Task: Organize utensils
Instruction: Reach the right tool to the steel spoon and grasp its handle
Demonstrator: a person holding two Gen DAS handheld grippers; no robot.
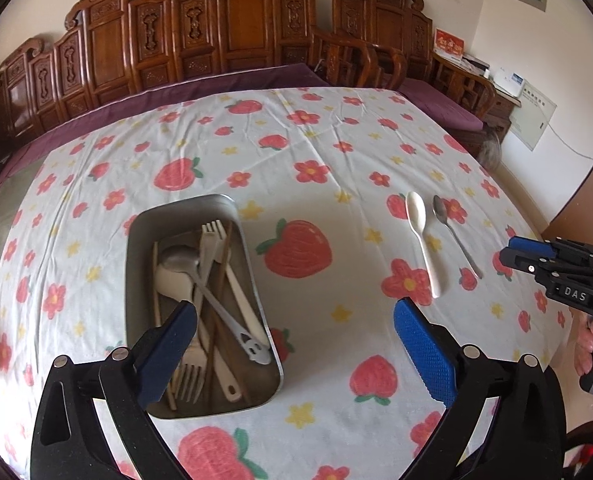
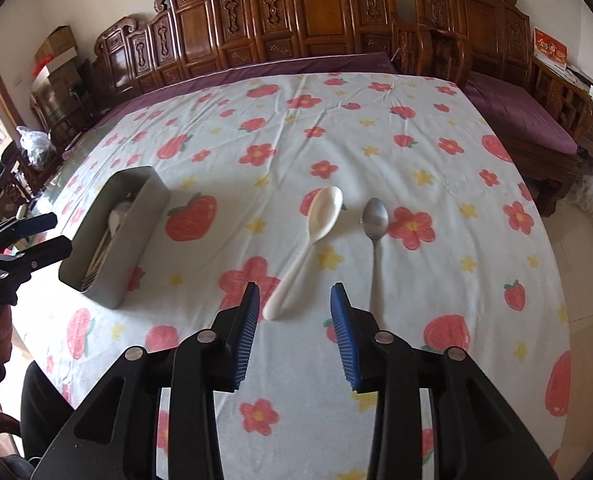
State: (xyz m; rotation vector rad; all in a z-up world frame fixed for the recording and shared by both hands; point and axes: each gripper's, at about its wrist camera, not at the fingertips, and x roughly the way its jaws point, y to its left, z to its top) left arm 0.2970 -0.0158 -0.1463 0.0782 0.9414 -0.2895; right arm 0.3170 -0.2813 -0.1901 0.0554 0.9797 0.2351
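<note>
Steel tin sits on your left side of the cloth, holding forks, spoons and chopsticks piled lengthwise. Your left gripper hangs just over its near end with jaws spread wide and nothing between the blue pads; one pad overlaps the tin's near corner in view. Well to the right lie two loose spoons, side by side but apart: the white spoon and the metal spoon. Your right gripper stands partly parted and empty, its tips just short of the white spoon's handle end, not touching it.
</note>
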